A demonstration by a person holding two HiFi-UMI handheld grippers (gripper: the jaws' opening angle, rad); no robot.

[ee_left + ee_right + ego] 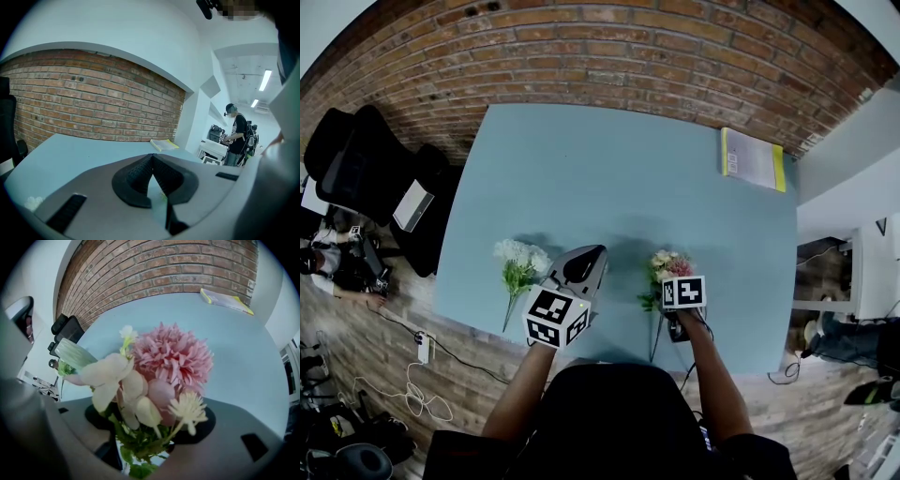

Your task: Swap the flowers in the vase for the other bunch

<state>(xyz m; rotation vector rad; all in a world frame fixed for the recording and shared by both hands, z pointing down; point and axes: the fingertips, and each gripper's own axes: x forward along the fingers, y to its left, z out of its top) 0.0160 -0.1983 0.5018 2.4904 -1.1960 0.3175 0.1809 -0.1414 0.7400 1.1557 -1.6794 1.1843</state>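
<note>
**A slanted pull could tip the flowers**

The right gripper has its jaws half apart around the leafy stems of the pink-and-cream flower bouquet, which stands upright near the pale blue tabletop's front edge. The left gripper, closed and empty, steadies nothing.

- Office-like workroom: a bare brick wall runs behind a pale blue counter.
- At nine o'clock stand black office chairs; a power strip lies on the wood floor.
- Ceiling strip lights shine above a person at a white desk.
</note>
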